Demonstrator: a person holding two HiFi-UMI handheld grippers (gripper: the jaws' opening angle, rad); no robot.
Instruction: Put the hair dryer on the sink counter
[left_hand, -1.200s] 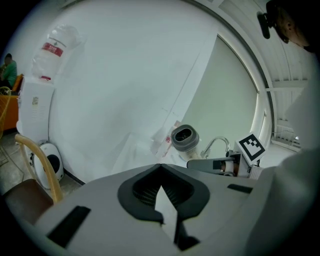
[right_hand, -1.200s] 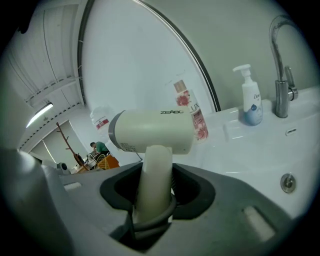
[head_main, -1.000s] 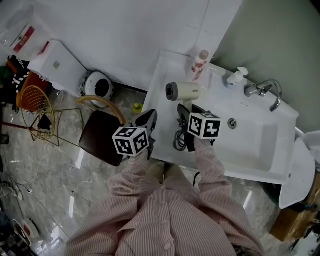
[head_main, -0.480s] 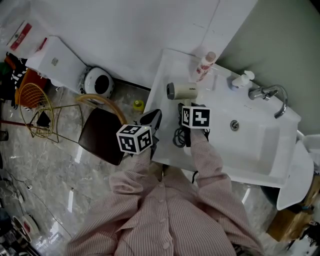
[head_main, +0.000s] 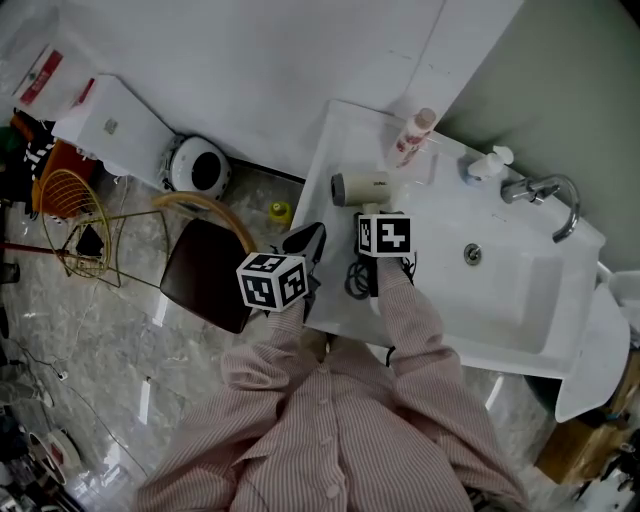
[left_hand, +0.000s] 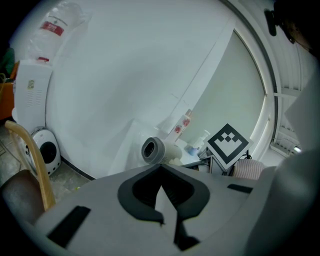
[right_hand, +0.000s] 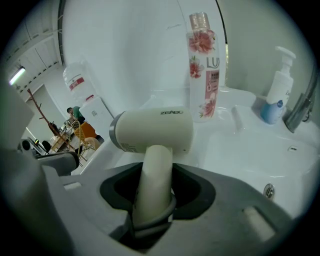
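A cream hair dryer (head_main: 360, 187) (right_hand: 155, 131) lies with its barrel over the back left corner of the white sink counter (head_main: 335, 135). Its handle runs back between the jaws of my right gripper (head_main: 377, 212) (right_hand: 152, 200), which is shut on it. The dark cord (head_main: 357, 278) loops on the counter's front left edge under that arm. My left gripper (head_main: 304, 241) (left_hand: 162, 200) hangs just off the counter's left edge, jaws together with nothing between them. From the left gripper view the hair dryer (left_hand: 154, 149) shows nozzle-on.
A pink-flowered bottle (head_main: 412, 137) (right_hand: 202, 65) stands behind the dryer. A pump soap bottle (head_main: 487, 162) (right_hand: 277, 90) and faucet (head_main: 545, 190) sit at the back right, by the basin drain (head_main: 472, 253). A dark-seated chair (head_main: 205, 270) is on the floor to the left.
My right gripper has shifted a little left and toward the wall with the dryer's handle in it. The left gripper has hardly moved.
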